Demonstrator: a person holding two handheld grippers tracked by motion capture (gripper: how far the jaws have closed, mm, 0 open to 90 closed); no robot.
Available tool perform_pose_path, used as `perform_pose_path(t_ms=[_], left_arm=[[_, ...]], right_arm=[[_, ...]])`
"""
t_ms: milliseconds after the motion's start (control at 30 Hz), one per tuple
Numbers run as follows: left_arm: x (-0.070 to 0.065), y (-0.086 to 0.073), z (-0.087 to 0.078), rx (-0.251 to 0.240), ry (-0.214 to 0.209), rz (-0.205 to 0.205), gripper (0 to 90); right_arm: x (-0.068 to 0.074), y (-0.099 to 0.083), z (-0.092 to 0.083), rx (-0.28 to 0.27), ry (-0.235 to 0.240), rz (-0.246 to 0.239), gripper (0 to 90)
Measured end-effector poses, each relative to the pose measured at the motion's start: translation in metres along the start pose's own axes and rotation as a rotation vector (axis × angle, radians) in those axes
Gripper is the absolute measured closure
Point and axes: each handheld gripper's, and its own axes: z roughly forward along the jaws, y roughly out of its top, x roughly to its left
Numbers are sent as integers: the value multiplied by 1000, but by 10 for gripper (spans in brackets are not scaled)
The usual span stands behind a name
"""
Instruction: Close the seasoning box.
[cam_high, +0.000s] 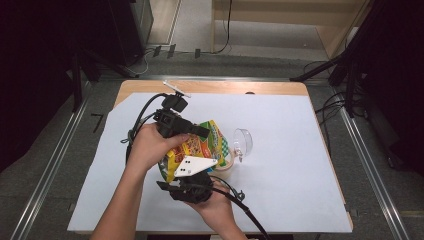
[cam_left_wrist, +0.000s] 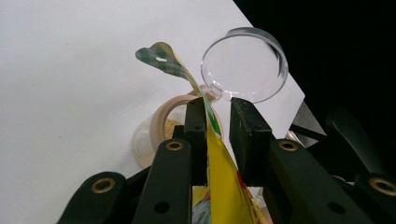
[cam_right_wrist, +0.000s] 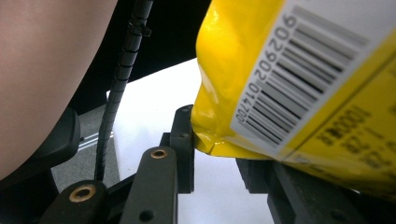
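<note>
snack bag (cam_high: 192, 150) hangs over the middle of the bench (cam_high: 280, 165), tilted above a small round container (cam_high: 226, 167) of tan crumbs. left hand-held gripper (cam_left_wrist: 217, 123) has its jaws narrow around the bag's flattened top edge, though a gap shows beside one jaw, so the thin film could slide out. right hand-held gripper (cam_right_wrist: 219, 149) pinches the bag's bottom corner near the barcode; a slip there would swing the bag and scatter crumbs past the rim. the bag is glossy, crinkled yellow foil with a green checked lip. further right, a clear round plastic lid (cam_high: 243, 141) stands on edge and might get knocked over.
</note>
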Motion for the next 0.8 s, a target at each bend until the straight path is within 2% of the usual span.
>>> perform_pose_path(t_ms=[200,367,467,667,800], left_arm=[[1,0,0,-1,2,-1,773],[1,0,-2,-13,4,-5,770],[0,0,-4,-26,10,-2,774],[-1,-1,-7,-40,13,1,782],[-3,-2,-11,-51,31,2,793]], right_arm=[[1,0,0,5,-23,-27,716],[0,2,1,-2,-4,-6,717],[1,3,1,-5,-8,-5,717],[0,6,3,-4,-7,28,710],[1,7,8,-12,-19,40,711]])
